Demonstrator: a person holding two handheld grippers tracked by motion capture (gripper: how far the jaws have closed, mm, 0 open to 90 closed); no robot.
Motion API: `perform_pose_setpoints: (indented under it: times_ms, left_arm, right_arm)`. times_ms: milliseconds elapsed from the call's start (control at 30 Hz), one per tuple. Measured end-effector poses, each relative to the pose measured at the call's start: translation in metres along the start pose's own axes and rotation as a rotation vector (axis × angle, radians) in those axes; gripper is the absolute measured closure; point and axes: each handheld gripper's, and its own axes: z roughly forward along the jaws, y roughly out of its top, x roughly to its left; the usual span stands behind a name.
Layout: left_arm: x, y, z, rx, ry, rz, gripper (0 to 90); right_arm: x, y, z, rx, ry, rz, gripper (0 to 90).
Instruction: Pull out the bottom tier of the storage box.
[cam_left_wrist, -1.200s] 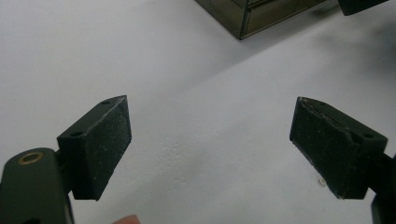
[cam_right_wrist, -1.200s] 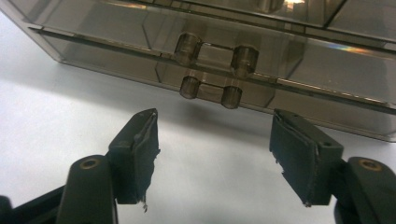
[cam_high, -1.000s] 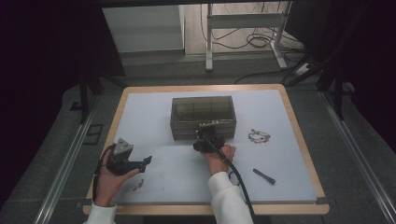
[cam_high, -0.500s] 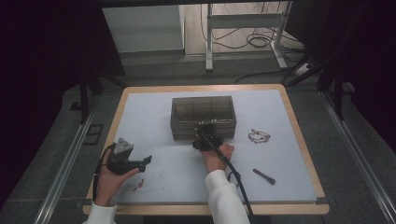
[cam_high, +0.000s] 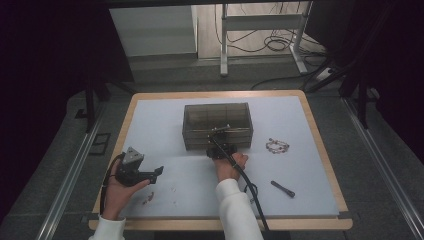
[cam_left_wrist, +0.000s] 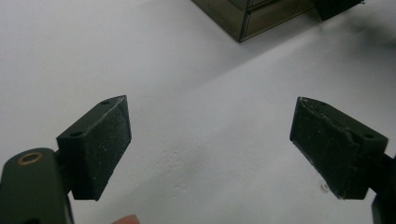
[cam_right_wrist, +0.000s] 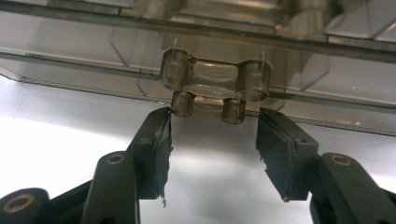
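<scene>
A smoky clear drawer box (cam_high: 216, 120) stands mid-table on the white mat (cam_high: 165, 120). My right gripper (cam_high: 220, 150) is at its front face. In the right gripper view the jaws (cam_right_wrist: 212, 116) have just been closing. Their tips flank the lower posts of a clear drawer handle (cam_right_wrist: 212, 77), and a gap shows on each side, so the pads do not press on it. My left gripper (cam_high: 157, 174) rests low at the left, its jaws (cam_left_wrist: 210, 107) wide open over bare mat with nothing between them. A corner of the box (cam_left_wrist: 247, 18) shows in the left gripper view.
A beaded bracelet (cam_high: 277, 145) lies to the right of the box. A dark stick-like piece (cam_high: 283, 189) lies near the front right. A few small bits (cam_high: 146, 201) sit by the left hand. The wooden table rim (cam_high: 320, 145) frames the mat.
The right hand has edged slightly toward the box front. The left hand and gripper have stayed where they were.
</scene>
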Motion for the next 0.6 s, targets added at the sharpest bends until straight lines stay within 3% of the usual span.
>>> perform_pose_setpoints:
  times_ms: [233, 600]
  left_arm:
    - [0.0002, 0.0007, 0.0021, 0.004, -0.004, -0.003, 13.0]
    - [0.0016, 0.0006, 0.0026, 0.004, -0.002, -0.004, 13.0]
  right_arm:
    - [0.0018, 0.0043, -0.0007, 0.02, 0.013, 0.001, 54.1]
    - [0.0002, 0.005, 0.0002, 0.037, 0.031, 0.017, 56.3]
